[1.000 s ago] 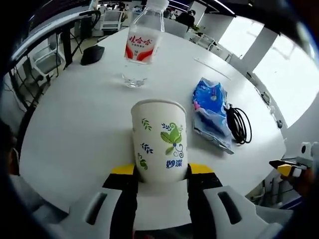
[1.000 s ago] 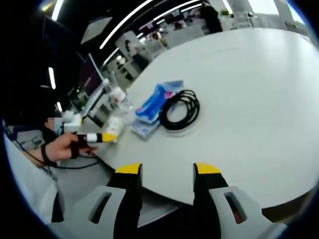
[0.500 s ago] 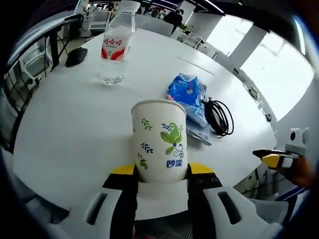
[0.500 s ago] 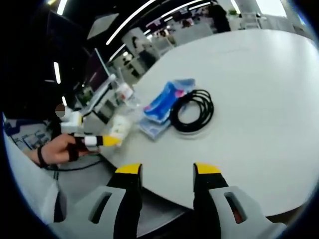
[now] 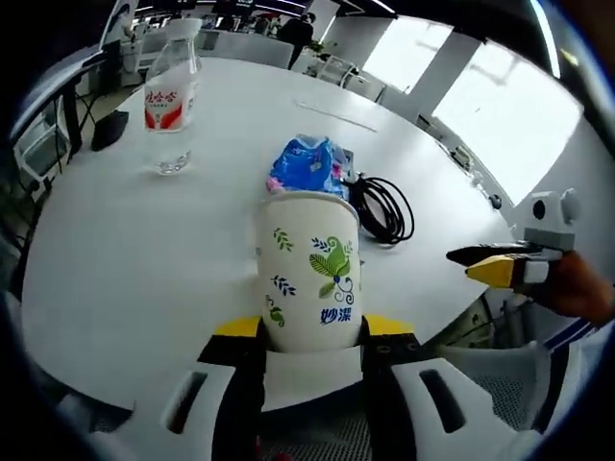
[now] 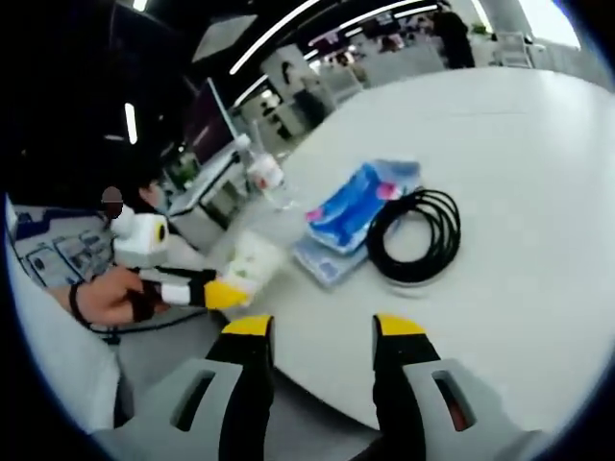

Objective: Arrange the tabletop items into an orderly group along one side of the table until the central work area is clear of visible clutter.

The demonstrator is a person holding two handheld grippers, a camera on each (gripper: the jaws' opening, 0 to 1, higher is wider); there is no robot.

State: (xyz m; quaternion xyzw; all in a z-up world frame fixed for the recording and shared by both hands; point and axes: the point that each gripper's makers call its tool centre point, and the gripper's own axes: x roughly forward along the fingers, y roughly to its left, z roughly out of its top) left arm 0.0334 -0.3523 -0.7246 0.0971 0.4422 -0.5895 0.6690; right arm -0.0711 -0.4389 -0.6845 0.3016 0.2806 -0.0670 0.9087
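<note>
Your left gripper (image 5: 312, 331) jaws hold the paper cup (image 5: 307, 269) at frame centre; your right gripper (image 6: 314, 327) jaws stand wide, seemingly empty, above the tabletop (image 6: 500, 288) edge.

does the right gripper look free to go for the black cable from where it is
Probably yes. The right gripper is open and holds nothing, and the coiled black cable lies ahead of it on bare table, with the blue packet beside the coil rather than between them.
</note>
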